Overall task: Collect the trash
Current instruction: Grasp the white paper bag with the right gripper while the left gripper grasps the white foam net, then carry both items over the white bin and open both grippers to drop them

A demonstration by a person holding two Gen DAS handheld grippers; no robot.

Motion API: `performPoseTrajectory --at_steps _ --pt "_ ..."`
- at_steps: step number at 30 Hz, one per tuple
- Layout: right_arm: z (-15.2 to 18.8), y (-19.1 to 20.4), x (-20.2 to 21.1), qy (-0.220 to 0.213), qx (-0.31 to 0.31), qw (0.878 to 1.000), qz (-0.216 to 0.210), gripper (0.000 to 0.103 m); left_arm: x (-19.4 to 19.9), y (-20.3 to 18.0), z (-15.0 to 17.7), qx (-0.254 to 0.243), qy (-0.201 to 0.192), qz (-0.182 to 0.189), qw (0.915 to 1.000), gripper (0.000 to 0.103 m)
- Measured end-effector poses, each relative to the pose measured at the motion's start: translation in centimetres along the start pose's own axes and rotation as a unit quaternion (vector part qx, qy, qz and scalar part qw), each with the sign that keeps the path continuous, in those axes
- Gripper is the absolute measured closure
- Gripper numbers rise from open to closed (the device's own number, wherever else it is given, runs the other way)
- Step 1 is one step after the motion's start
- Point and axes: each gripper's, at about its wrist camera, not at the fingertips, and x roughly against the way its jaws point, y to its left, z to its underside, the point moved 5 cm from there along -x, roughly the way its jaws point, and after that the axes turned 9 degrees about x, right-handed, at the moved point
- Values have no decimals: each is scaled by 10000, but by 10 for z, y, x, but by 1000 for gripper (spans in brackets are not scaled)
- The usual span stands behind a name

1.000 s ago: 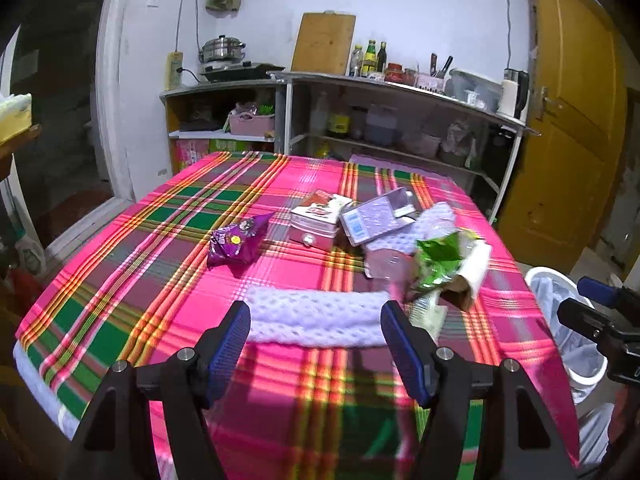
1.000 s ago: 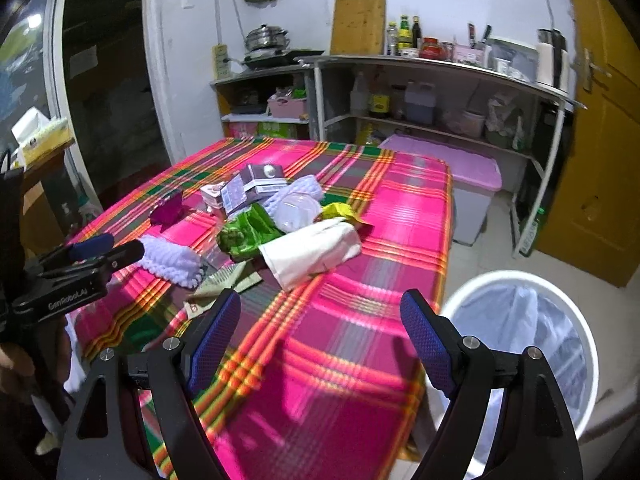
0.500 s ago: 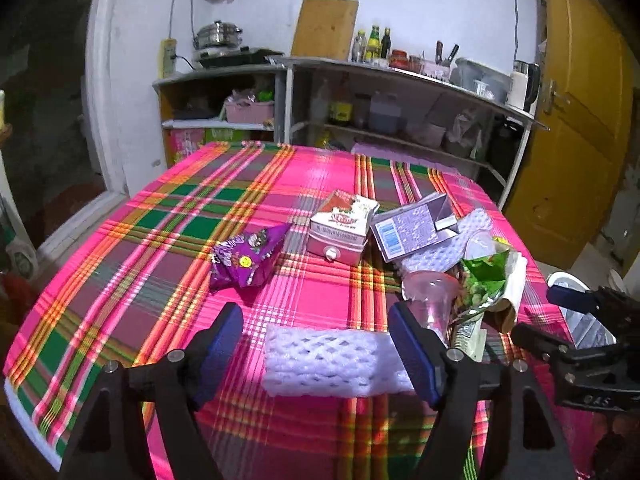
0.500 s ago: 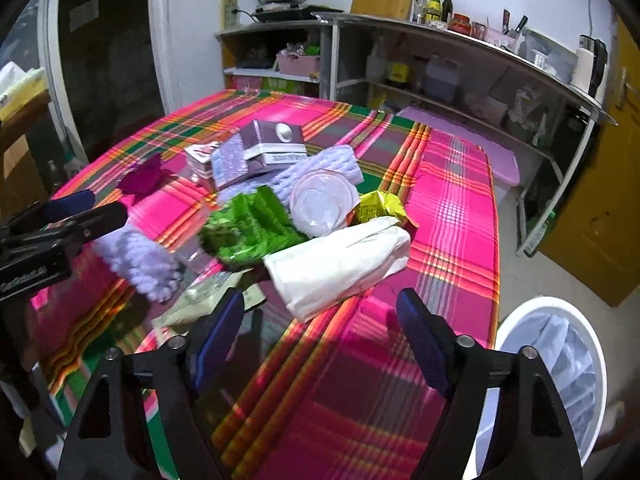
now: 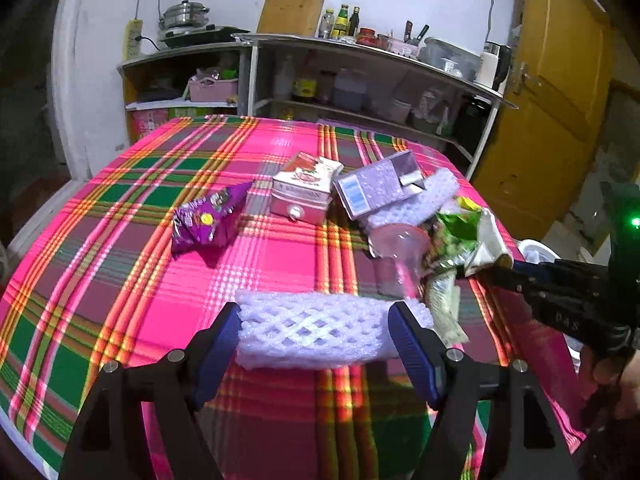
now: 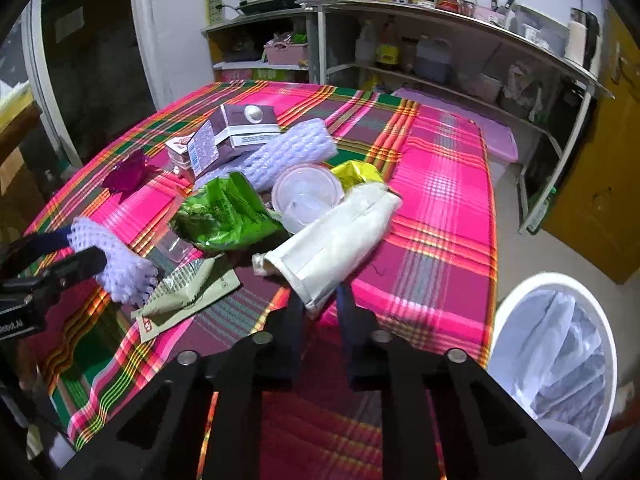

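Trash lies on a pink plaid tablecloth [image 5: 120,240]. A white foam net sleeve [image 5: 312,330] lies between the fingers of my left gripper [image 5: 316,336], which touch its two ends. It also shows in the right wrist view [image 6: 120,264]. My right gripper [image 6: 320,304] is shut on the near end of a white paper bag [image 6: 332,236]. A green wrapper [image 6: 224,212], a clear plastic lid [image 6: 308,196], a second foam net [image 6: 288,152], a purple carton [image 6: 236,132] and a purple snack bag [image 5: 208,220] lie around it.
A white bin with a plastic liner [image 6: 556,364] stands on the floor right of the table. A pink tin box [image 5: 304,196] and a clear cup [image 5: 400,256] are on the table. Kitchen shelves [image 5: 360,92] and a yellow door [image 5: 552,120] lie behind.
My left gripper moved forward until the foam net lay between its fingers. My right gripper moved forward and shut on the end of the white paper bag.
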Motion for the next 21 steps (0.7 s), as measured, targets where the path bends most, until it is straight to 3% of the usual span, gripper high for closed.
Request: performPoseTrajectory --at_steps 7,10,12,15,21 --pt "10 -9 16 -170 -222 9996 -96 94 3 0 18 187 150 -79 9997 31" --pt "13 -12 22 -239 -281 9992 -123 95 5 -5 20 74 107 -220 9997 47" --pt "15 -14 27 -290 -323 9990 -145 95 7 -8 21 -30 80 -301 9995 65" --pt "18 -15 34 -353 -346 9986 -164 95 8 -12 23 -86 75 -317 9994 79" --pt "23 -16 46 -448 -405 9980 -187 96 17 -17 27 -34 -56 -235 9997 86"
